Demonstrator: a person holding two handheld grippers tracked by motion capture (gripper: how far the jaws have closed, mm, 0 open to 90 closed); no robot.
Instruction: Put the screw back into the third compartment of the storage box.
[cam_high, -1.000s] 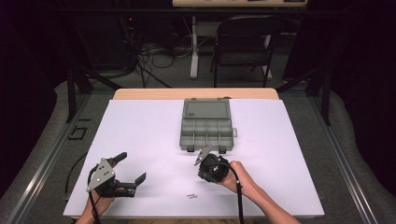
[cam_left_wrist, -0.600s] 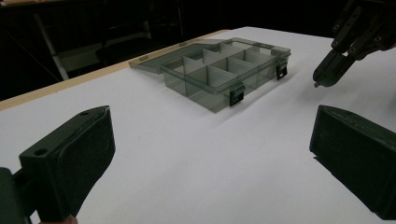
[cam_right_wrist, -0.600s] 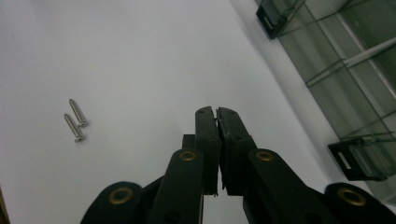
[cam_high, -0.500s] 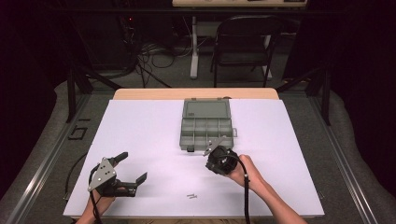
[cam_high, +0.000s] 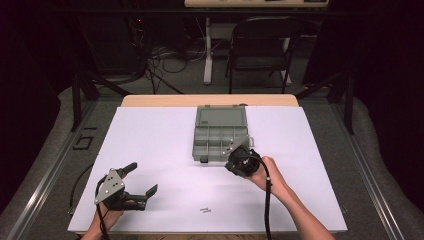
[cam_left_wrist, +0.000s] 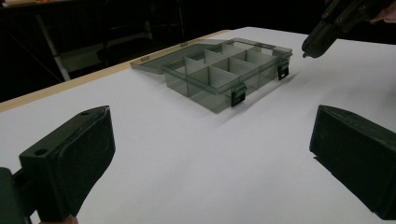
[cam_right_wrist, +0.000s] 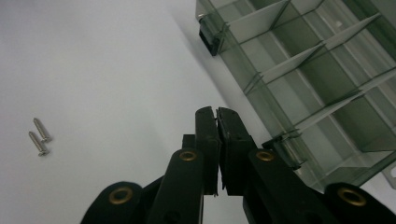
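Note:
An open grey compartment box (cam_high: 220, 136) lies mid-table with its lid (cam_high: 221, 117) folded back; its cells look empty in the right gripper view (cam_right_wrist: 327, 70). My right gripper (cam_high: 231, 161) hovers at the box's front right corner with its jaws (cam_right_wrist: 216, 112) pressed together; I cannot tell whether anything tiny is pinched between them. It also appears beyond the box in the left gripper view (cam_left_wrist: 317, 39). Two small screws (cam_high: 205, 210) lie loose on the white sheet near the front edge (cam_right_wrist: 39, 137). My left gripper (cam_high: 142, 178) rests at the front left, open wide and empty (cam_left_wrist: 212, 135).
The white sheet (cam_high: 150, 140) covers most of the table, with a bare wooden strip (cam_high: 150, 100) at the far edge. A folding chair (cam_high: 260, 45) and cables stand on the floor beyond the table. Metal rails run along both sides.
My right gripper has lifted away from the spot near the screws and moved right and toward the box's front right corner. The left gripper has stayed put.

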